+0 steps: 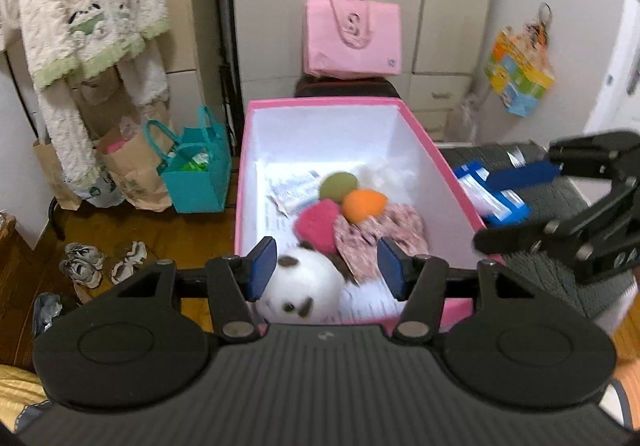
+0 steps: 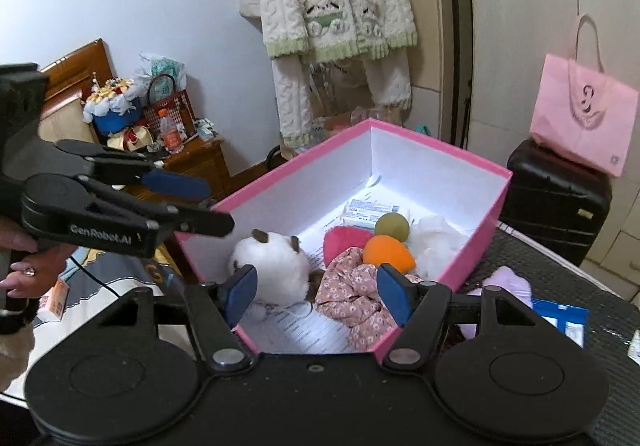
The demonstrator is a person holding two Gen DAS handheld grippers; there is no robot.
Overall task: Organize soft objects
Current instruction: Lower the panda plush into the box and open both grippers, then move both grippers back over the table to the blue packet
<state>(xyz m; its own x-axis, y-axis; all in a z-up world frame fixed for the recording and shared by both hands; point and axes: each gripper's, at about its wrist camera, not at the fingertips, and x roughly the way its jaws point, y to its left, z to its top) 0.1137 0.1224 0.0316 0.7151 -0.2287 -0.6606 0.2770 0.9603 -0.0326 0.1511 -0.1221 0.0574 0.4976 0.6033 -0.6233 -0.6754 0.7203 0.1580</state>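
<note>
A pink box [image 1: 430, 144] [image 2: 280, 174] with a white inside holds a white plush panda [image 1: 304, 288] [image 2: 276, 266], a pink sponge [image 1: 318, 224] [image 2: 344, 240], an orange sponge [image 1: 362, 204] [image 2: 386, 248], a green sponge [image 1: 338, 186] [image 2: 392, 226], a floral cloth [image 1: 380, 234] [image 2: 356, 298] and white fluff [image 2: 436, 242]. My left gripper [image 1: 326, 270] [image 2: 200, 202] is open and empty just above the panda at the box's near end. My right gripper [image 2: 316, 296] [image 1: 516, 206] is open and empty over the box's near corner.
A lilac soft item [image 2: 508, 284] and blue packets [image 1: 494, 192] [image 2: 562, 316] lie on the dark mat [image 2: 600, 286] right of the box. A pink bag [image 1: 352, 36] sits on a black suitcase [image 2: 556, 186] behind. Paper bags, a teal bag [image 1: 196, 174] and shoes [image 1: 84, 262] are on the floor at left.
</note>
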